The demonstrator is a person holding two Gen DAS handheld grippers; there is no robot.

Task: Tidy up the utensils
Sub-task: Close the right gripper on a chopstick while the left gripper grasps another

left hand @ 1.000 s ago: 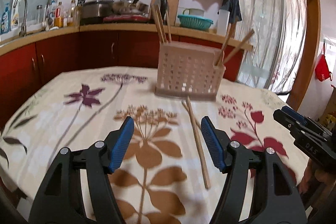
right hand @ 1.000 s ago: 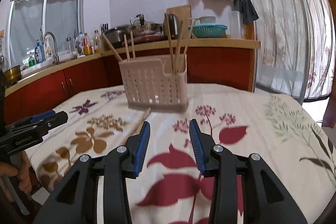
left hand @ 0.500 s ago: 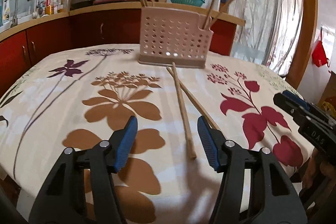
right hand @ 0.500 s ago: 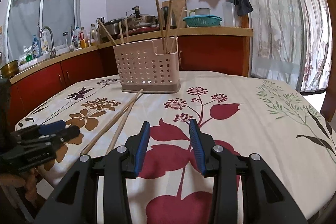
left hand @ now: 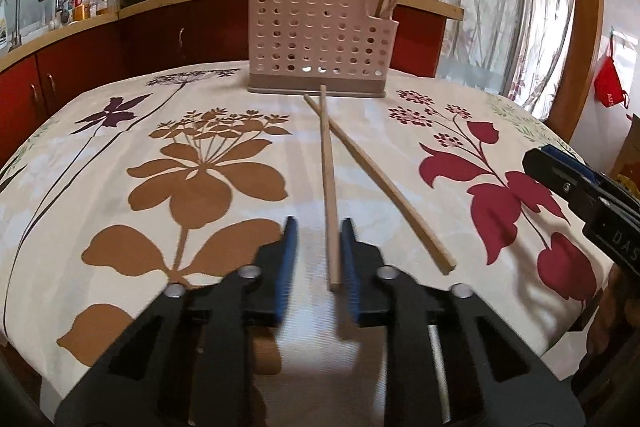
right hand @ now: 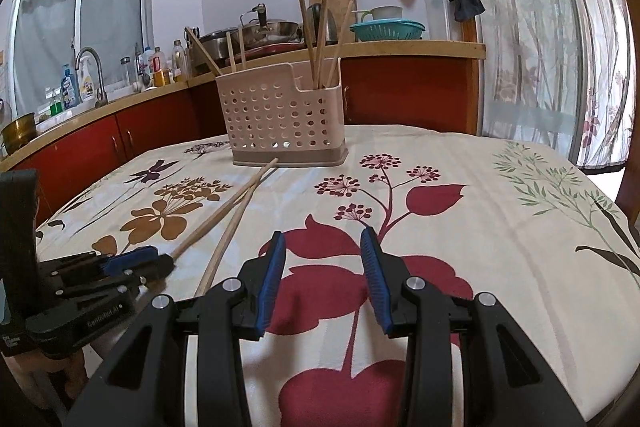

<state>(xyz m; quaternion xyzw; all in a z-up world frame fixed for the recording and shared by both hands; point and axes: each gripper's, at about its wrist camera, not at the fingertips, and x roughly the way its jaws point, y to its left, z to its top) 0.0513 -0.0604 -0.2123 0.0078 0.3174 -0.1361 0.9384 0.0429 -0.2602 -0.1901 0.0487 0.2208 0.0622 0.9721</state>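
Note:
Two wooden chopsticks lie crossed on the flowered tablecloth. The near end of one chopstick (left hand: 329,195) sits between the fingers of my left gripper (left hand: 318,259), which is partly closed around it, with a gap still showing on the left side. The other chopstick (left hand: 384,183) lies to its right. A pink perforated utensil holder (left hand: 318,41) stands at the far side with several chopsticks upright in it. My right gripper (right hand: 322,275) is open and empty, low over the table; the same chopsticks (right hand: 230,215) and holder (right hand: 282,119) lie to its left and ahead.
The round table (right hand: 500,227) has its near edge just under both grippers. A kitchen counter (right hand: 400,47) with pots, bottles and a sink runs behind. A curtained glass door is at the right.
My left gripper has moved forward and down onto the near end of one chopstick, and its jaws have narrowed around it. My right gripper has lowered a little and stays open.

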